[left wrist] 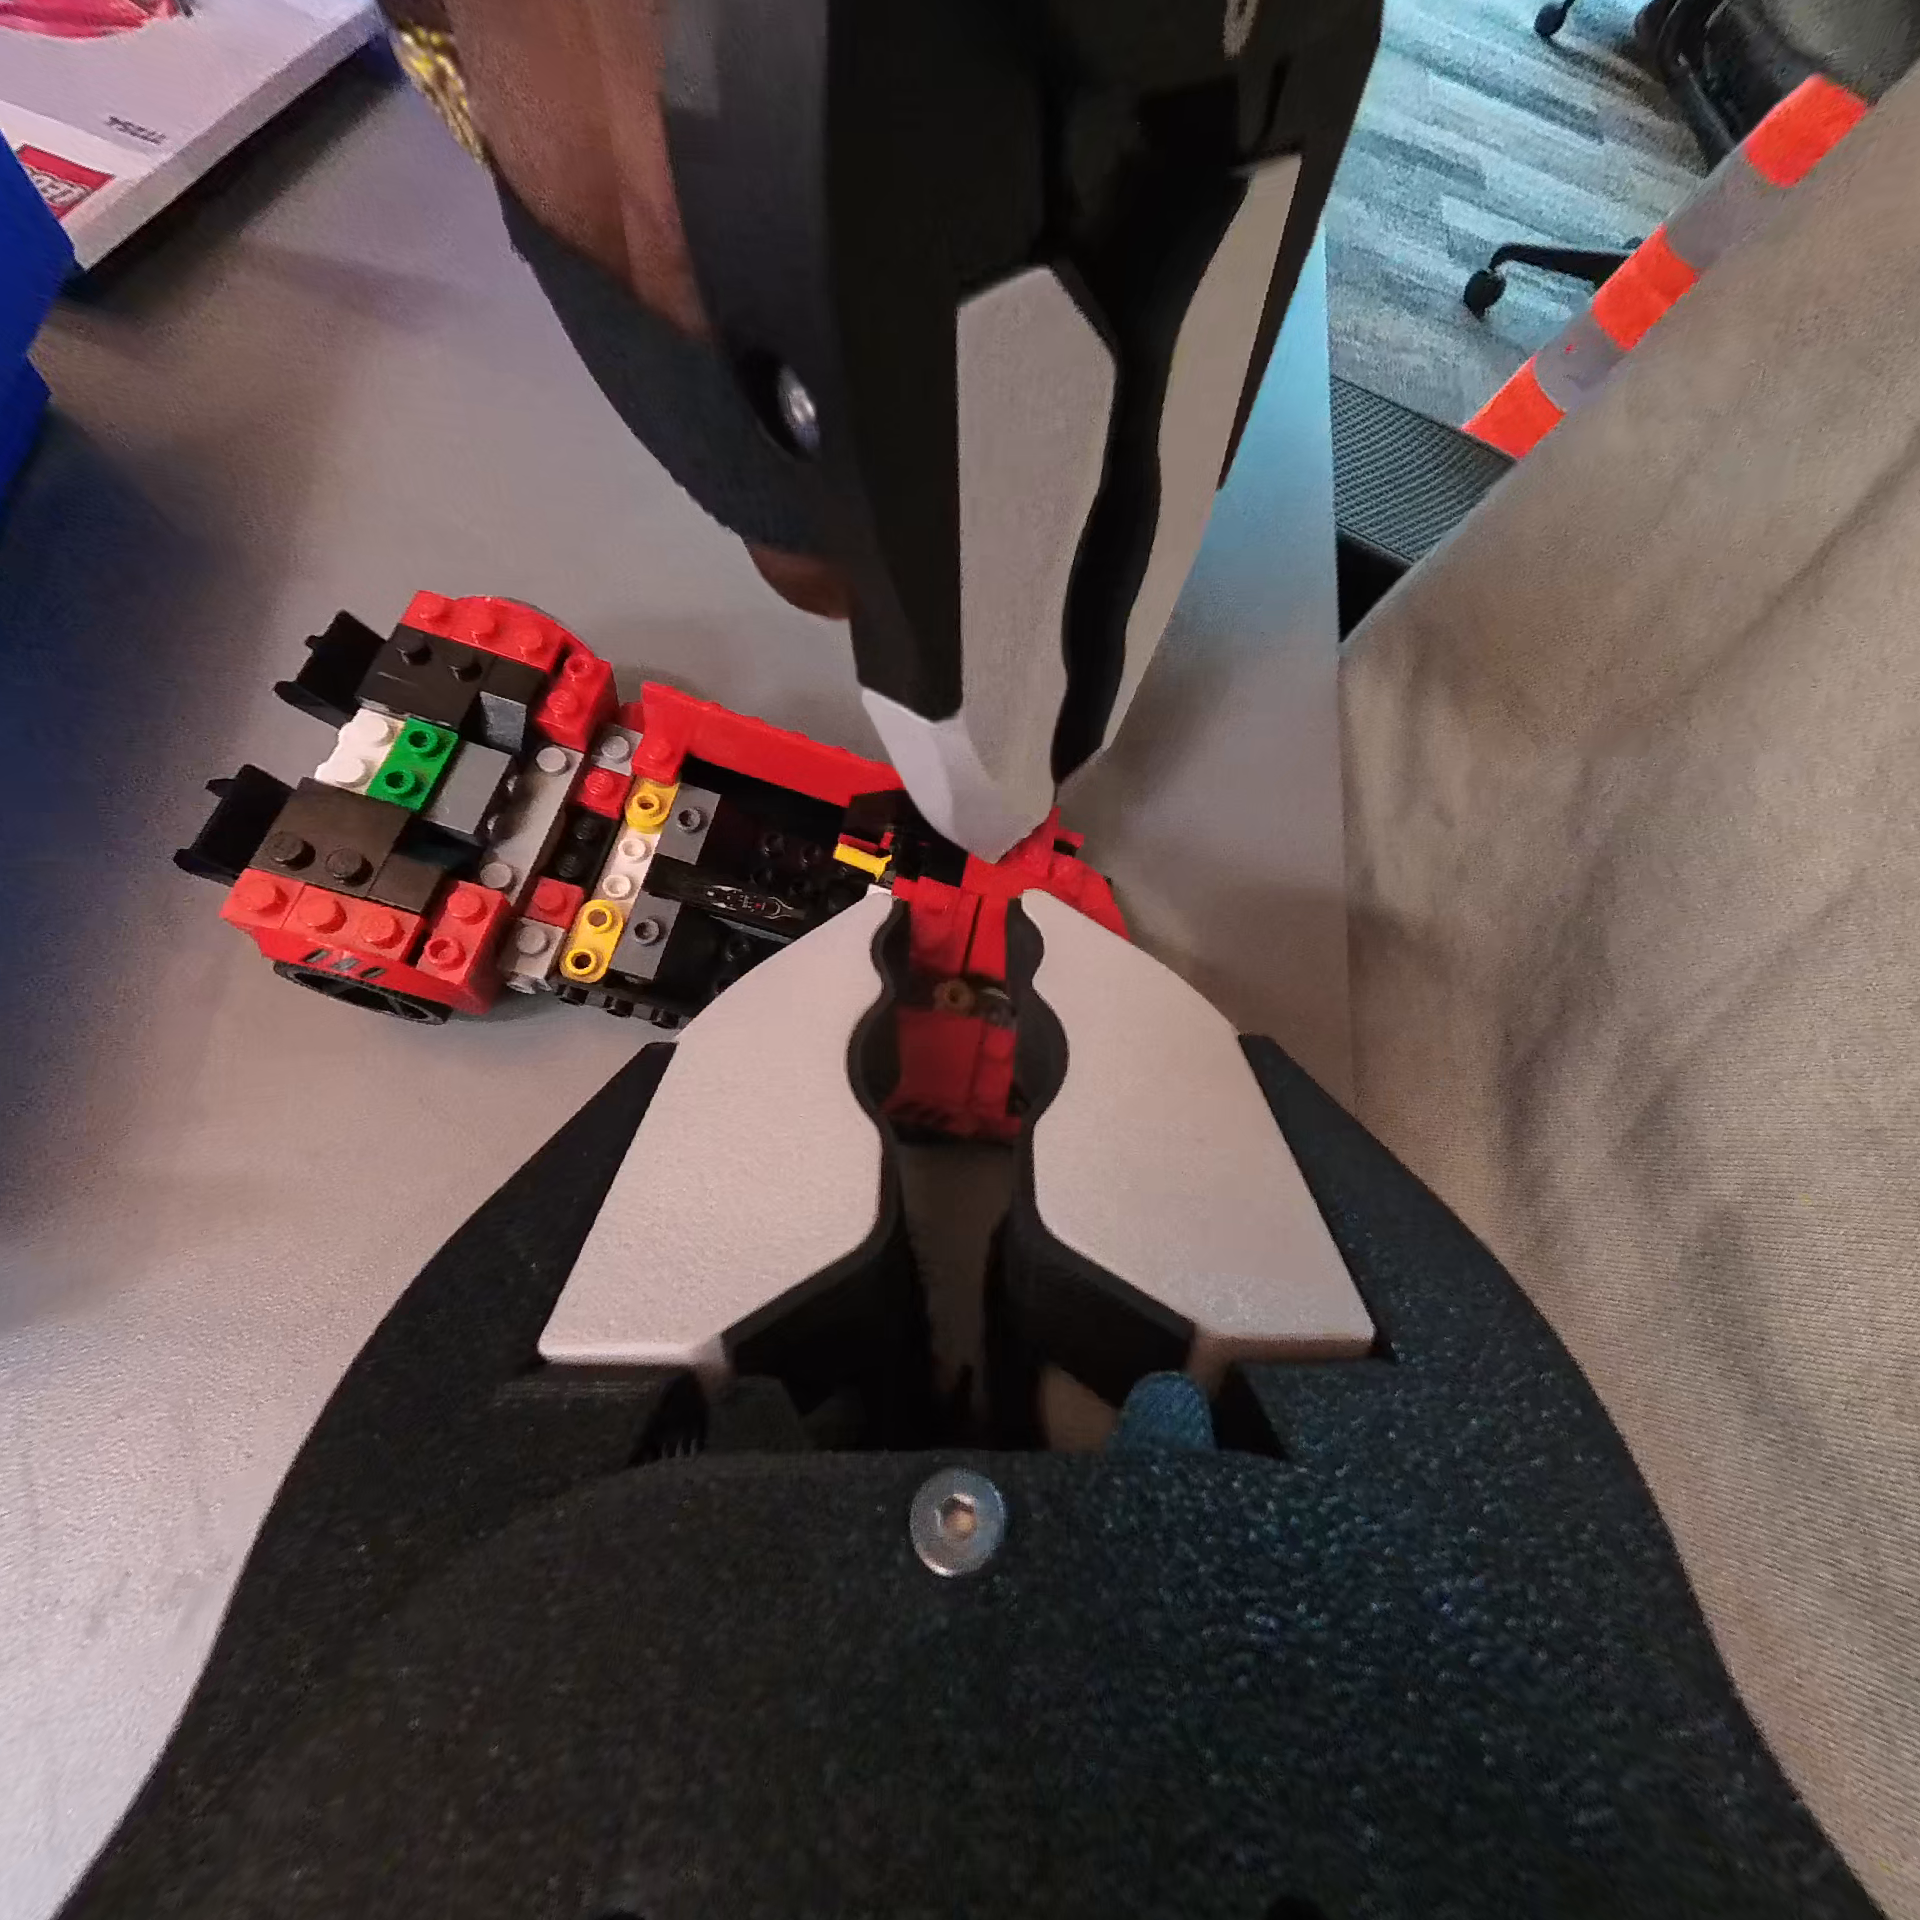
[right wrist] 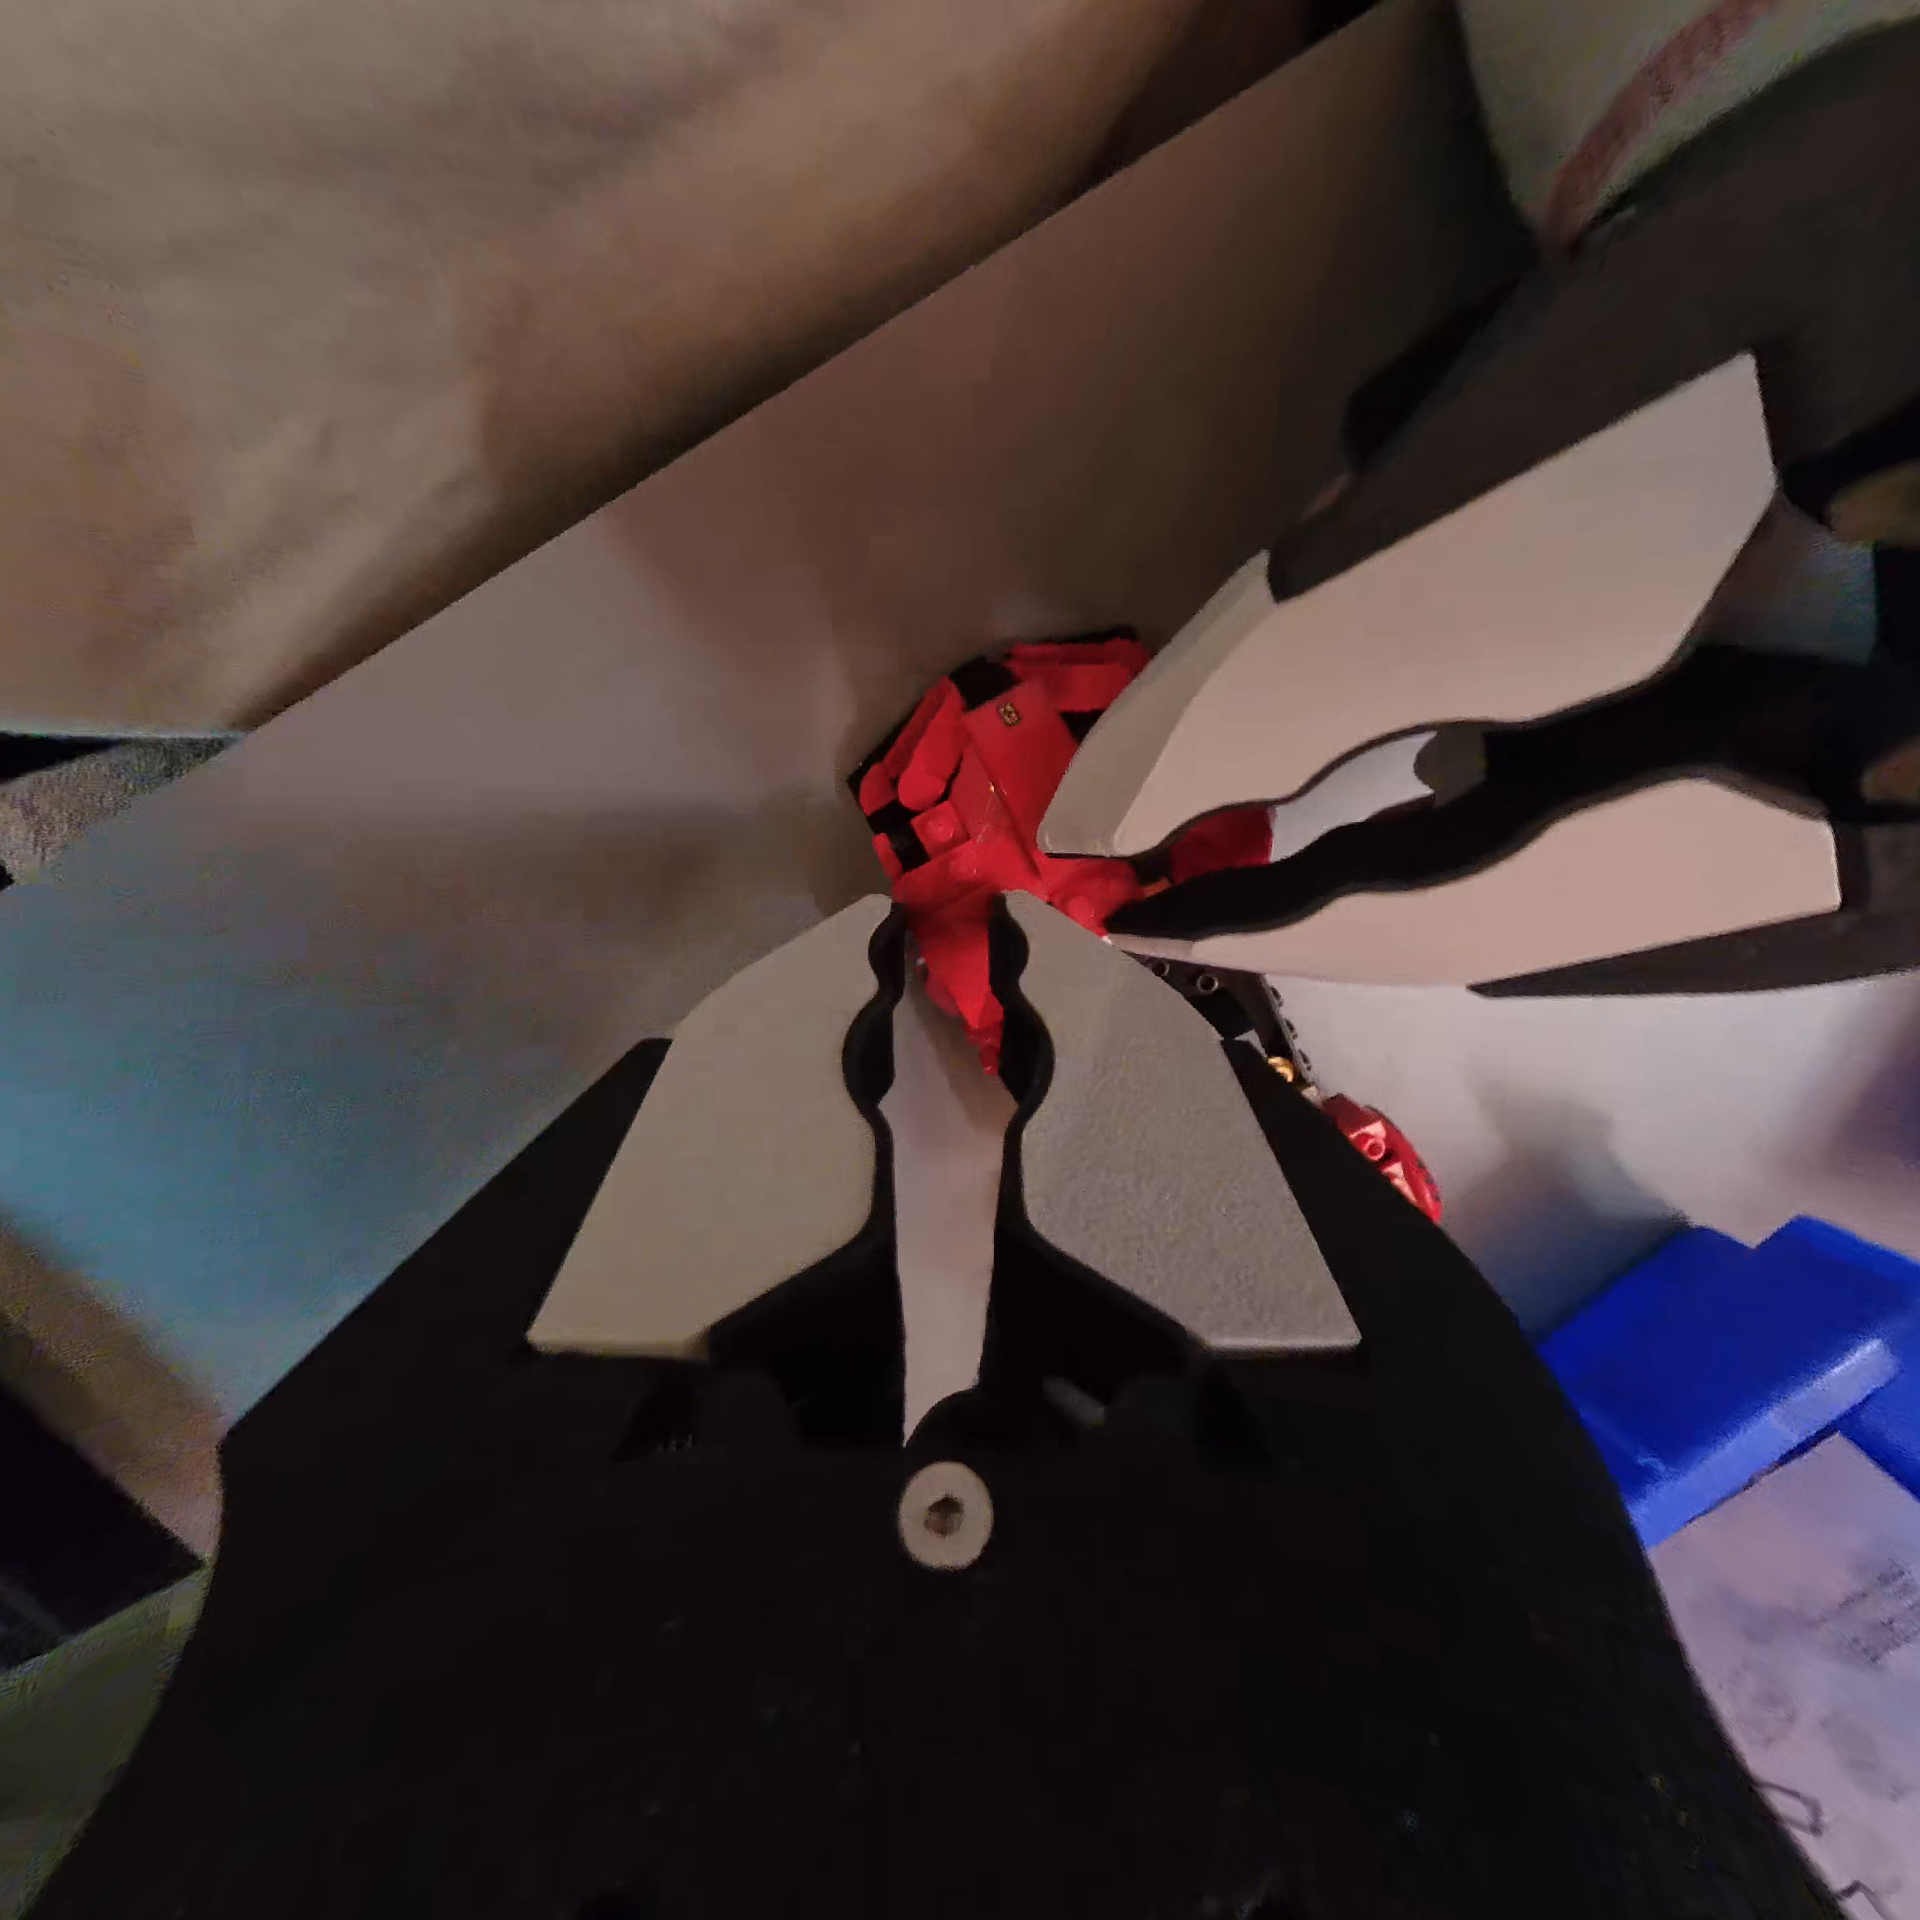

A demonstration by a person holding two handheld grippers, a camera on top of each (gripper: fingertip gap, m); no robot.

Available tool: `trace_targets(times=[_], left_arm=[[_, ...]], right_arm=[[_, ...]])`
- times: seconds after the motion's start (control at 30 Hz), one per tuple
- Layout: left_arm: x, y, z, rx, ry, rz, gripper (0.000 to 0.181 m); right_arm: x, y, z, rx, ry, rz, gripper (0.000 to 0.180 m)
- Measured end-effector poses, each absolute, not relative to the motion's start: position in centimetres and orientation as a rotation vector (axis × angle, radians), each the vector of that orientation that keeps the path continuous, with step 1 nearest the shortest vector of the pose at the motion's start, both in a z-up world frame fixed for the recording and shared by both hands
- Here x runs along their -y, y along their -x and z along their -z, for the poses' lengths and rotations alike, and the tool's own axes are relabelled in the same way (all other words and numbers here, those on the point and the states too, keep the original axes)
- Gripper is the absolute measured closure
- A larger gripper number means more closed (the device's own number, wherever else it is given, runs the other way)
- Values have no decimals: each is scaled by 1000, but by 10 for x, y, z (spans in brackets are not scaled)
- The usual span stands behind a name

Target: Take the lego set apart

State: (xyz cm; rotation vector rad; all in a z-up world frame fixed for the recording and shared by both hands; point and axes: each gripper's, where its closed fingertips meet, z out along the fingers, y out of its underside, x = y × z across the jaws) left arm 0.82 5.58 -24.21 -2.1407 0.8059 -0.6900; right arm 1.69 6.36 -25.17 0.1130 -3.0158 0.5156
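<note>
Object: red lego car (left wrist: 582, 831), roof off, studs exposed, flat on the grey table (left wrist: 312, 416).
Axis: long axis runs left to right in the left wrist view; black tail prongs far left, red nose right.
Left gripper (left wrist: 956, 909): clenched on the nose section (left wrist: 951, 1049).
Right gripper (right wrist: 945, 914): tips pinched on the same red nose from the opposite side.
Key relation: both grips meet at the nose; the body trails left, unheld.
Judgement: the coming pull likely splits the nose apart.
</note>
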Motion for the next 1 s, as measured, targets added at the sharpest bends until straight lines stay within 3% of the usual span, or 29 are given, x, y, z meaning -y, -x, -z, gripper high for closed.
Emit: trace_targets(times=[0.03,0.33,0.37,0.47,0.6,0.8,1.0], left_arm=[[-55,-8,242,-805,2136,697,164],[-57,-7,242,-788,2121,710,165],[-59,-6,242,-777,2120,697,165],[-59,-6,242,-818,2116,674,165],[-55,-9,242,-845,2118,696,165],[-53,-10,242,-833,2119,732,165],[-51,-11,242,-826,2120,776,165]], right_arm=[[-63,-17,252,3032,-132,-509,165],[-62,-16,246,2824,-11,-514,167],[-58,-24,245,2824,-6,-558,180],[-66,-30,262,2780,64,-455,179],[-62,-33,252,2714,200,-692,180],[-67,-20,246,2800,65,-636,153],[-62,-20,251,2967,-166,-578,163]])
